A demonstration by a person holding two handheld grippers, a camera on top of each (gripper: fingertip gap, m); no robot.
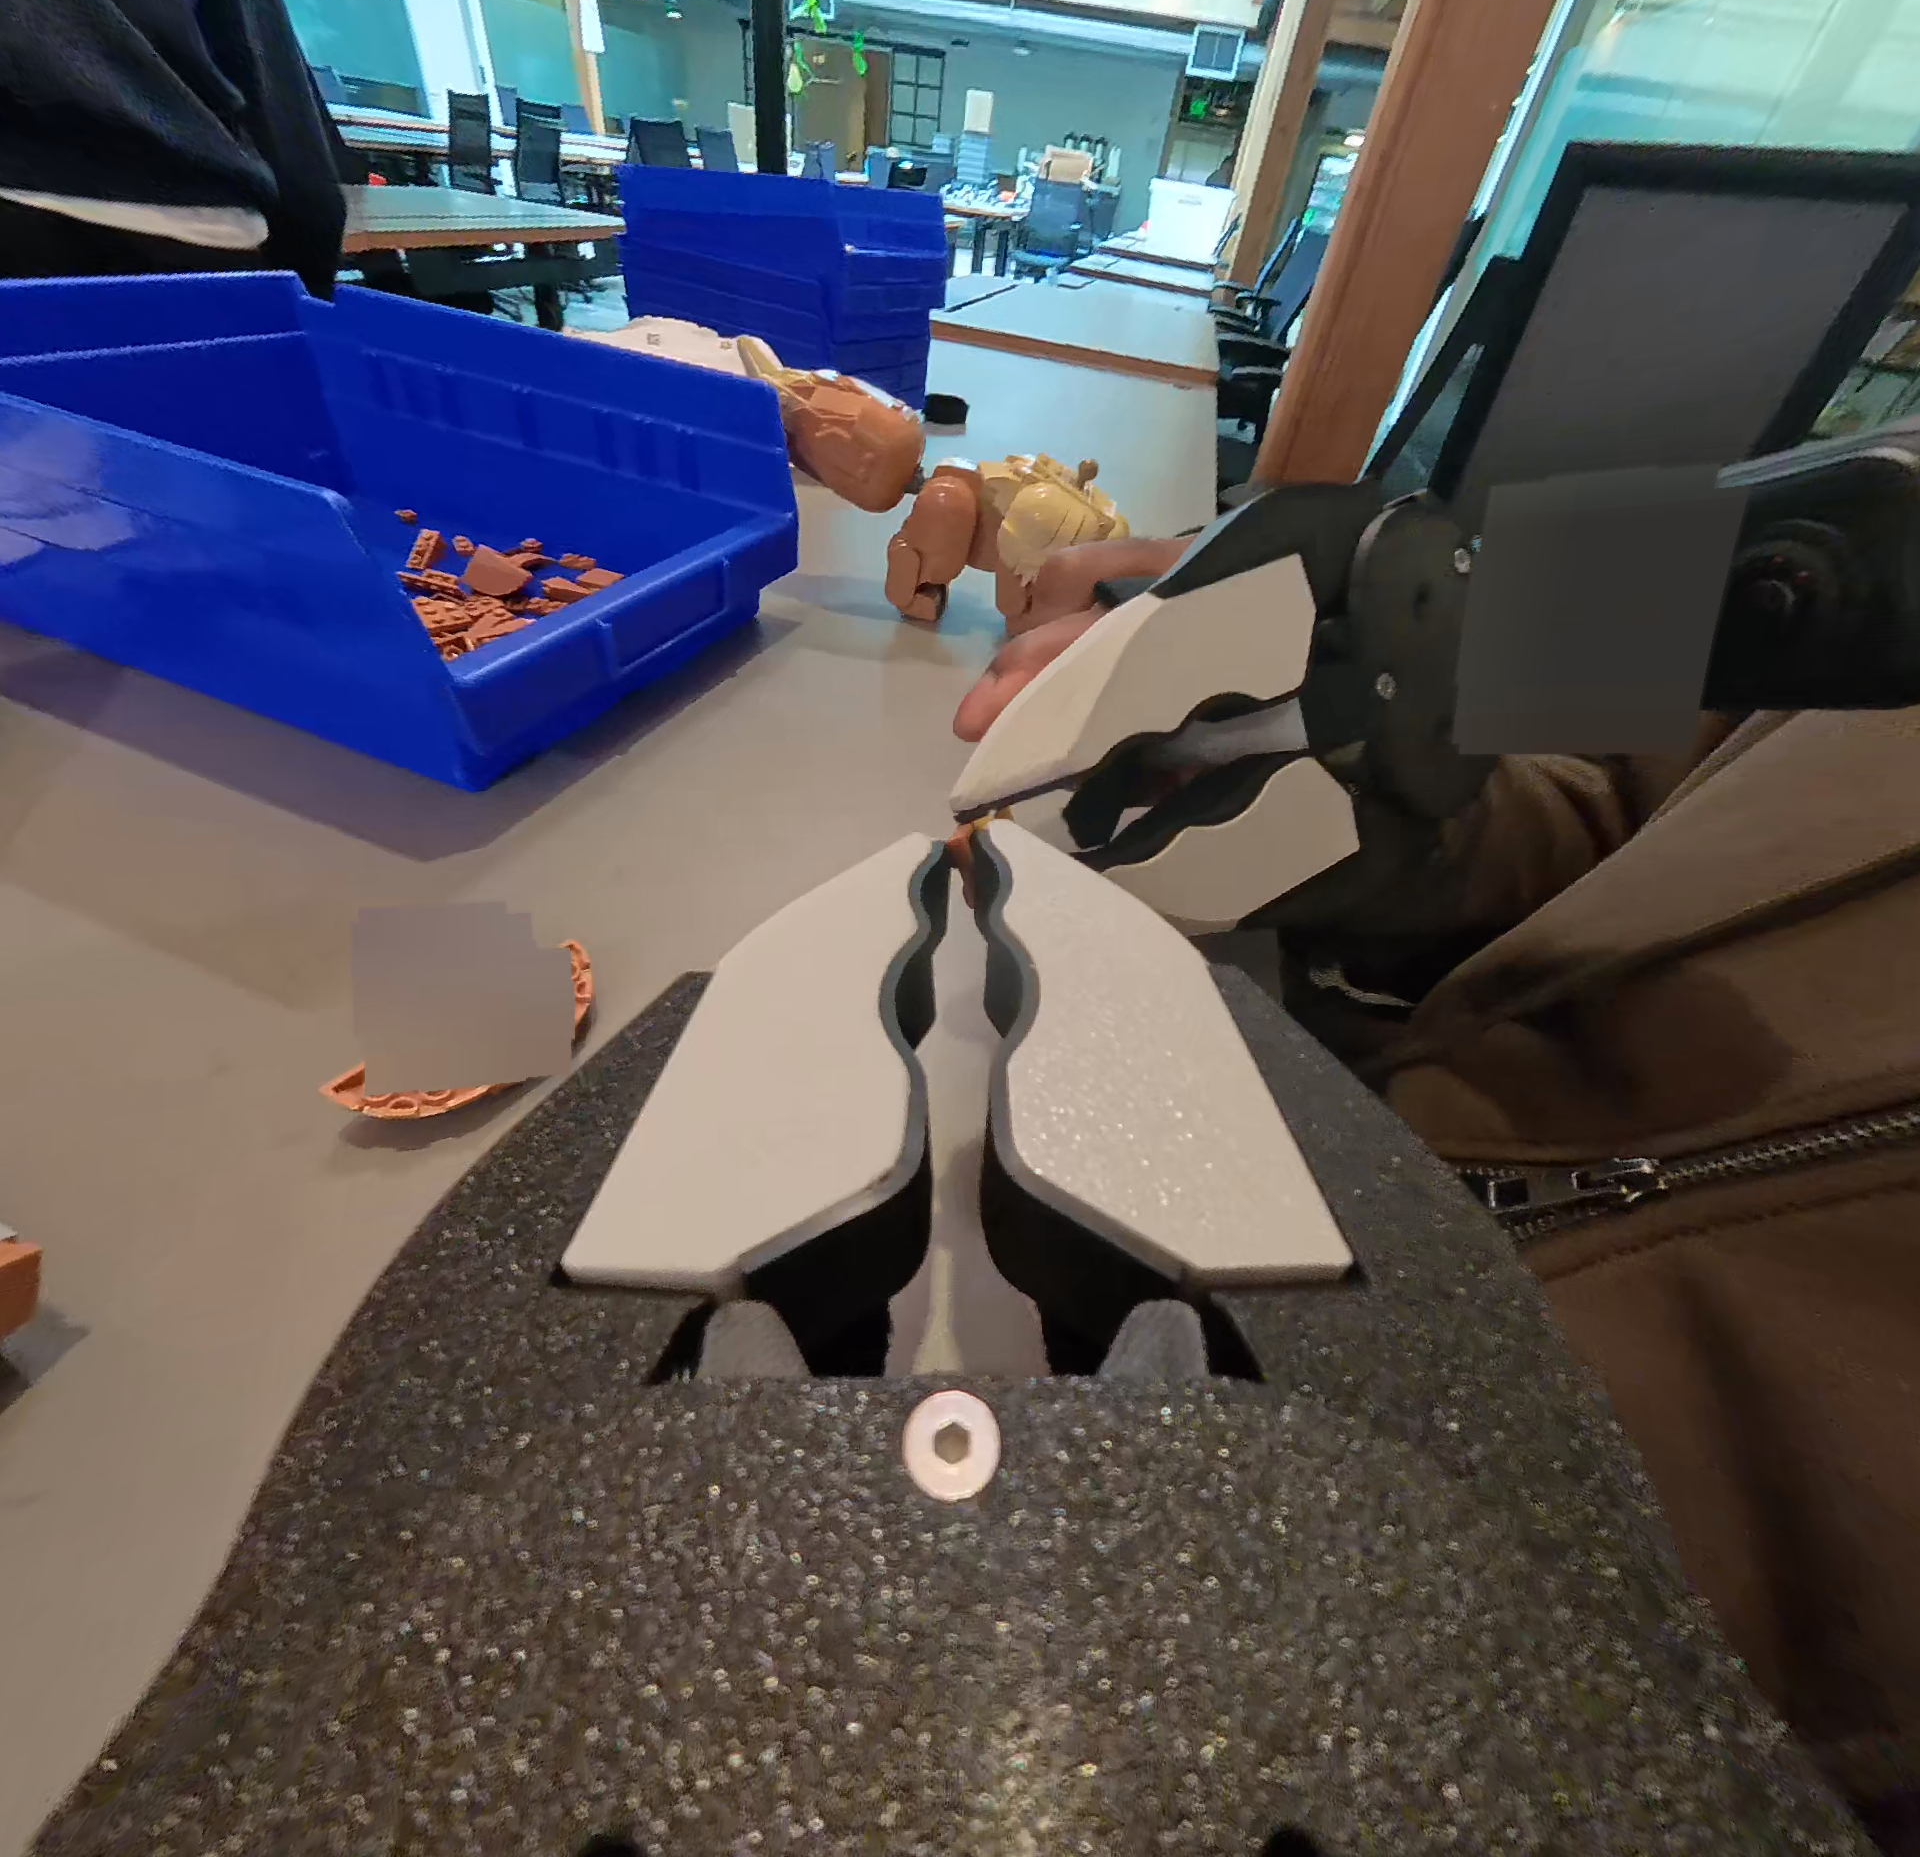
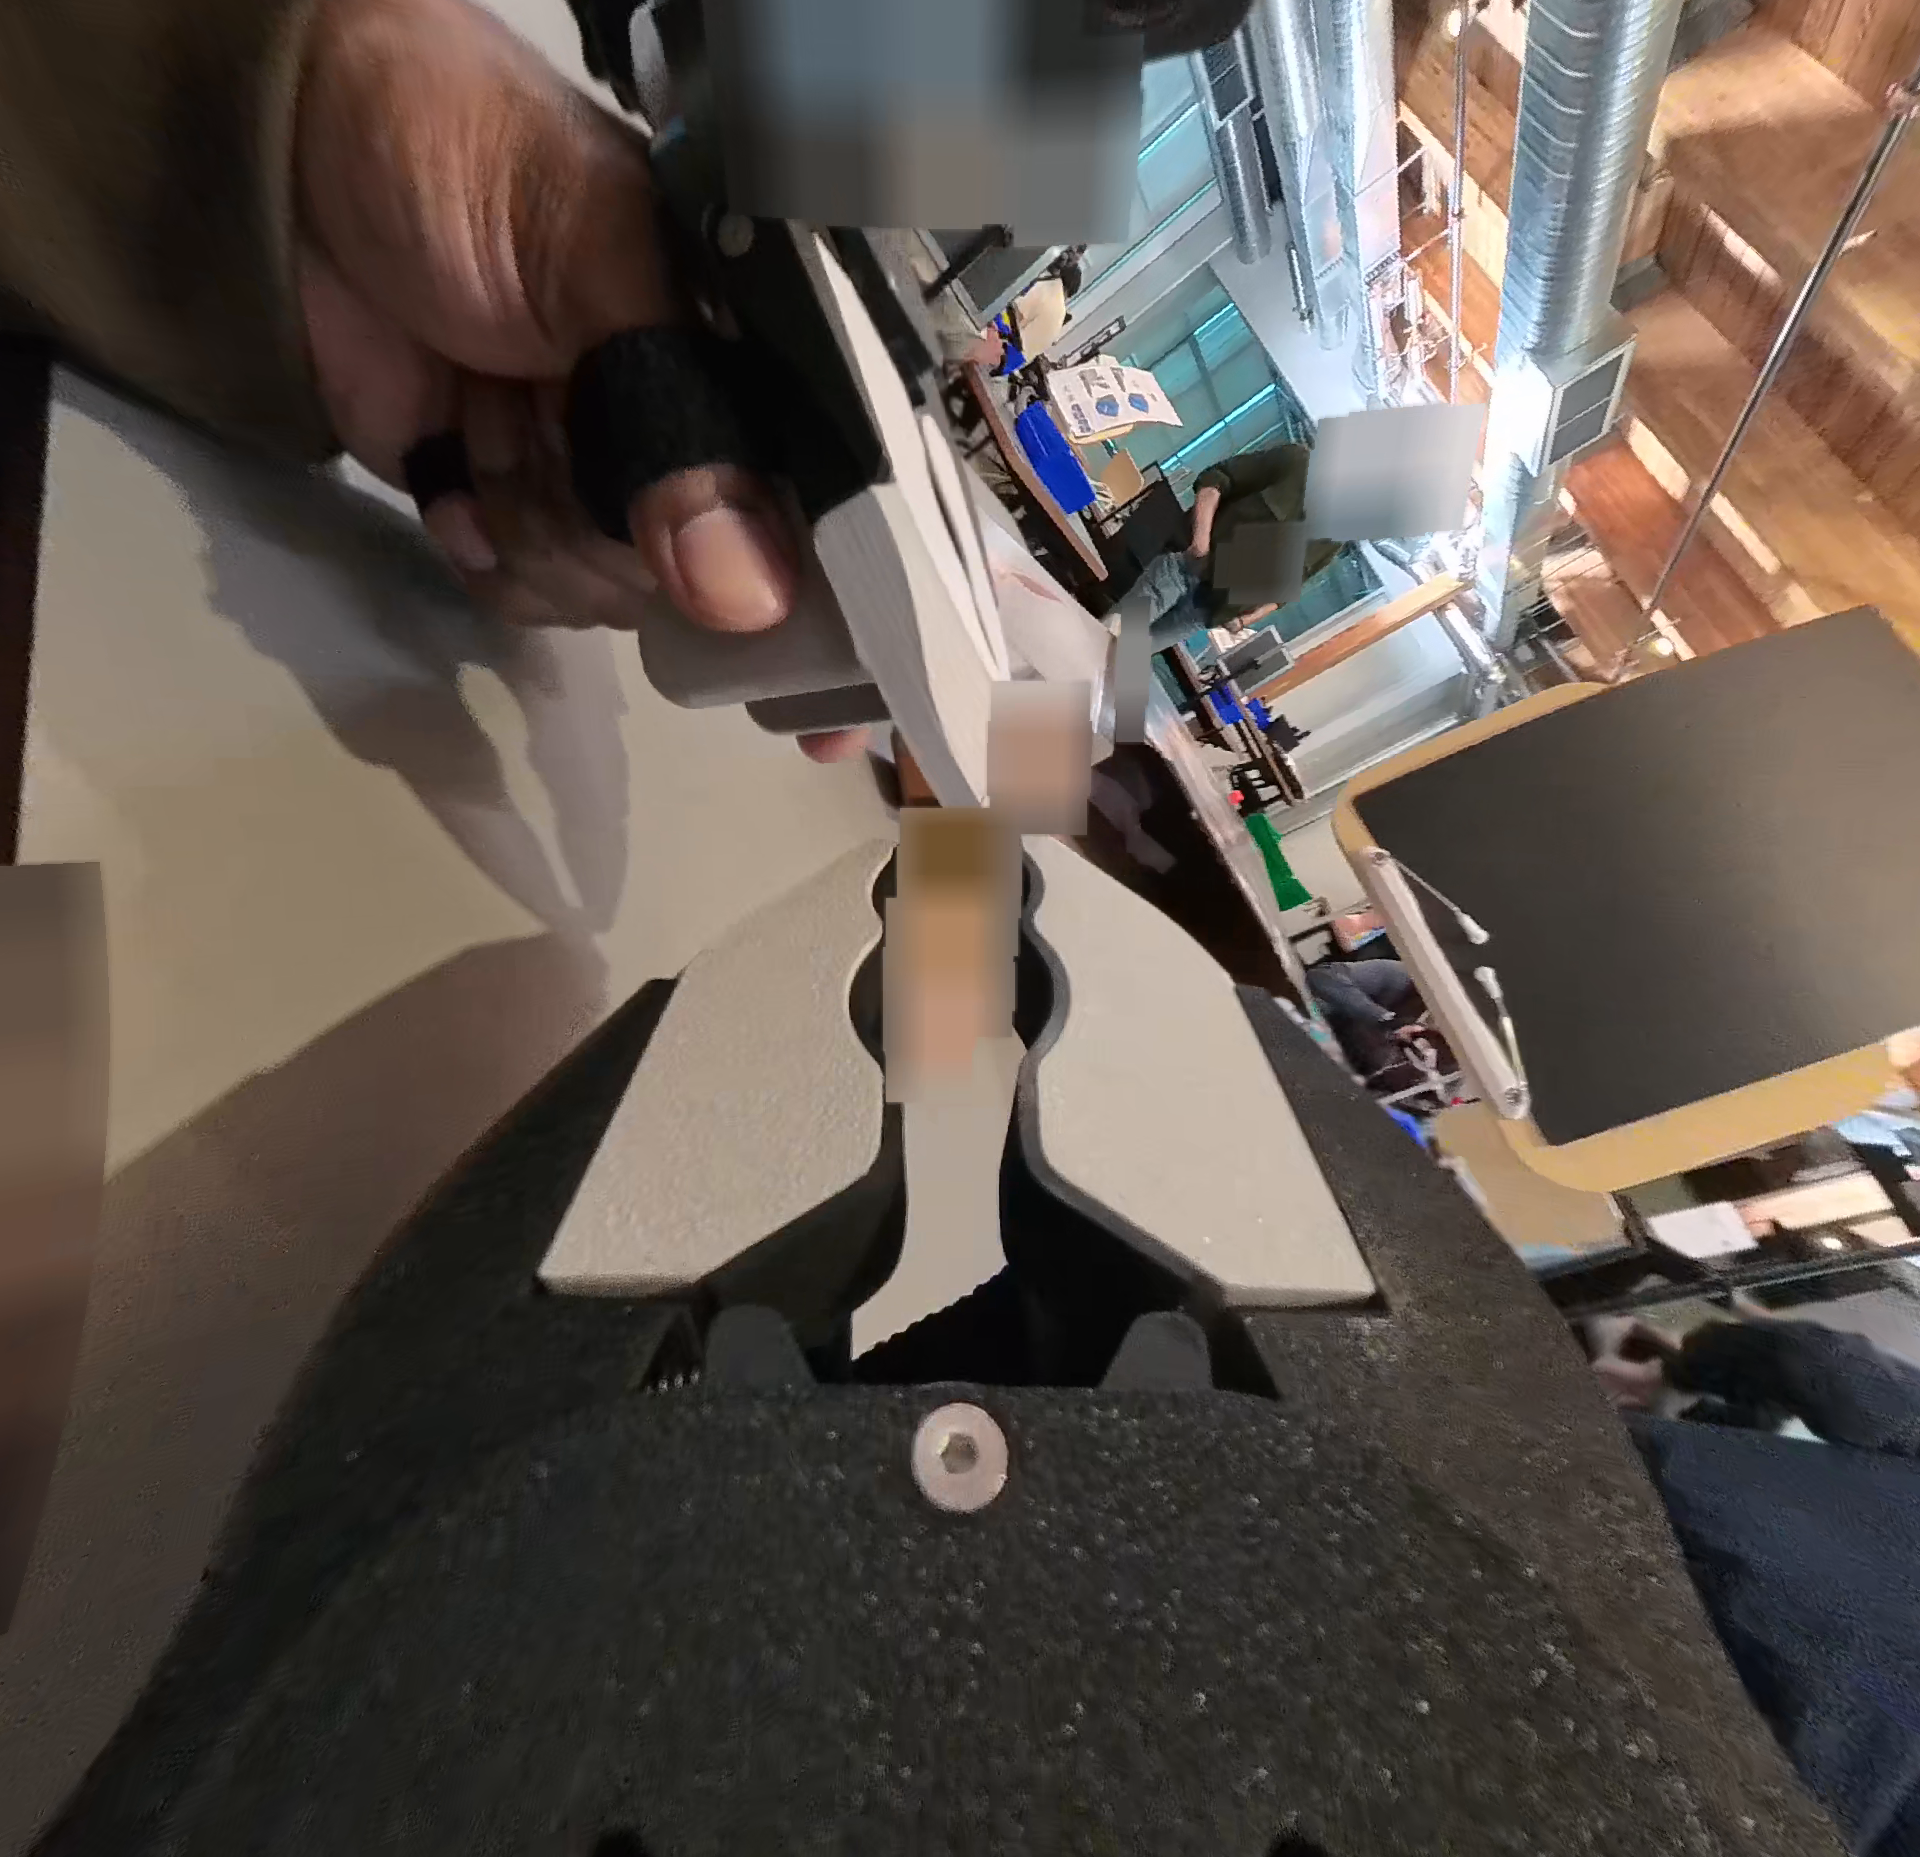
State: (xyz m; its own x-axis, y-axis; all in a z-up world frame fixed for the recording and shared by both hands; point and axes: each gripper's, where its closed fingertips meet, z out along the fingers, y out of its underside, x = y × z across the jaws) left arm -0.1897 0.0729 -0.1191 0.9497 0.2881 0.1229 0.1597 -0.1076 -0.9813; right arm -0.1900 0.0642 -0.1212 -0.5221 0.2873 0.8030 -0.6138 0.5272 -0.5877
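— What do we have between the jaws of the left gripper (image 1: pixel 964 857)?

— A small brown piece (image 1: pixel 966 865), pinched right at the tips. The jaws are almost together, closed on it. We see only a sliver of it, with its long axis running roughly along the fingers, pointing away from the camera.

— And the right gripper (image 1: pixel 987 805)?

— In the left wrist view it comes in from the right, tips meeting the same spot just above the left tips. Its jaws look nearly together at the tip, touching the brown piece, but we cannot tell whether they truly grip it. In the right wrist view a mosaic patch covers the gap between the right gripper's own fingers, so that view does not settle it either.

— What lies farther out?

— On the grey desk (image 1: pixel 727 768), to the left, a curved brown plate (image 1: pixel 416 1099) lies partly under a blur patch. Farther back on the left stands a blue bin (image 1: pixel 582 519) with loose brown bricks (image 1: pixel 488 592) in its front corner. Behind the grippers a brown and tan brick figure (image 1: pixel 997 529) stands on the desk, and a stack of blue bins (image 1: pixel 790 259) sits beyond it.

— And the hands?

— In the right wrist view a hand (image 2: pixel 468 280) in a brown sleeve grips the left gripper's handle.
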